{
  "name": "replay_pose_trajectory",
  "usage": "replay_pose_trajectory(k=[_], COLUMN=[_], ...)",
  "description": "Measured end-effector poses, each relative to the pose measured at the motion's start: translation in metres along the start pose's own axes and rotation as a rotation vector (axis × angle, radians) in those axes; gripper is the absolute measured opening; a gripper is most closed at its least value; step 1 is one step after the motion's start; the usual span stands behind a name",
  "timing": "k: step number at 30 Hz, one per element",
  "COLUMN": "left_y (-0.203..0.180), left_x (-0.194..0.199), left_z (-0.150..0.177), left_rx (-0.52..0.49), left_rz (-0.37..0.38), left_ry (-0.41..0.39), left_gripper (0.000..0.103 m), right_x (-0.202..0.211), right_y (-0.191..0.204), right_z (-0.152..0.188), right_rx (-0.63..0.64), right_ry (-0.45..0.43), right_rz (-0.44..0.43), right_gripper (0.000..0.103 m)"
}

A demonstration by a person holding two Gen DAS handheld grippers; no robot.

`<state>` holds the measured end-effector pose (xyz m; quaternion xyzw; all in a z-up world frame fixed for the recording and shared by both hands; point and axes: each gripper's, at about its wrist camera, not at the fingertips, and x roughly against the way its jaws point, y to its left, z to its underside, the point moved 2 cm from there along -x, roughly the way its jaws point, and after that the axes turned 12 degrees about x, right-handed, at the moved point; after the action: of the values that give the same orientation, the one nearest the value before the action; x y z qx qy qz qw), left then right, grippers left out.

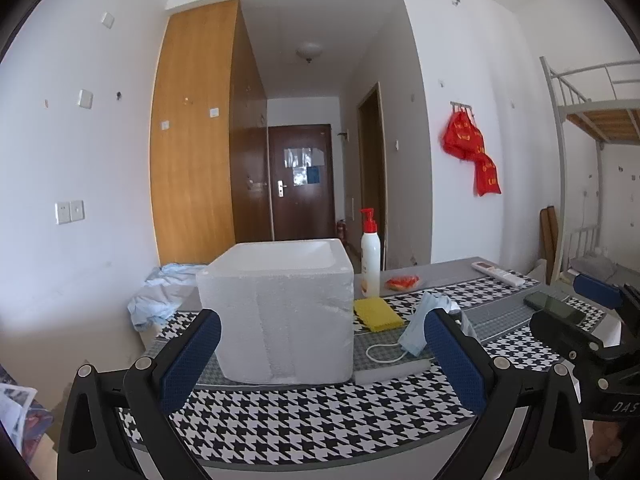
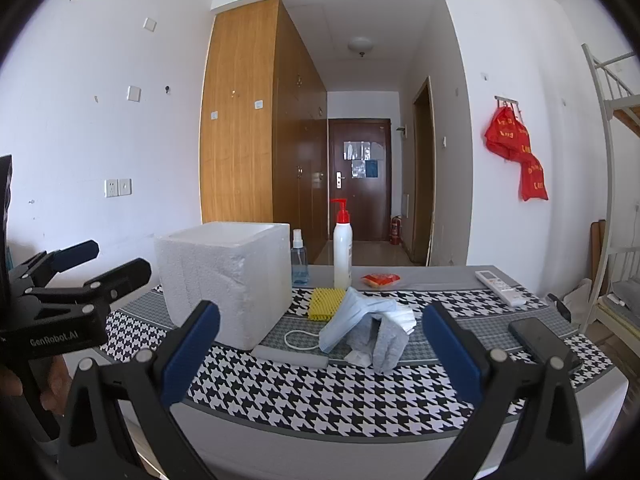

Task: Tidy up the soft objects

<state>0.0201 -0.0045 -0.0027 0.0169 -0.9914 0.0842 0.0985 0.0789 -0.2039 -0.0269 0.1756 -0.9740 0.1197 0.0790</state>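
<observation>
Both tongs, left [image 1: 322, 354] and right [image 2: 320, 350], hang spread and empty; the limp, light face masks [image 2: 362, 316] mid-table want pinching at their bunched middle.

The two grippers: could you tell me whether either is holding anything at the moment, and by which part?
Nothing is held. The left gripper and right gripper are both open and empty, short of the face masks.

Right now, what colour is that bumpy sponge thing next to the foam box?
Yellow. The sponge shows best in the right wrist view.
</observation>
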Motion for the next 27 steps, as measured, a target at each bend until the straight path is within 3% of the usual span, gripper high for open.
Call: replay_pose_trajectory(k=[27], left_y=[-0.0053], left_x=[-0.0025], left_z=[0.0013], left_rx=[-0.004], left_rz=[0.018], left_ry=[0.024], left_gripper=[0.102], right_x=[-0.0019], right_y=[-0.0011], right_z=[-0.0015], right_rx=[-0.014], right_ry=[0.001], right_rz=[0.021], right_gripper=[0.102])
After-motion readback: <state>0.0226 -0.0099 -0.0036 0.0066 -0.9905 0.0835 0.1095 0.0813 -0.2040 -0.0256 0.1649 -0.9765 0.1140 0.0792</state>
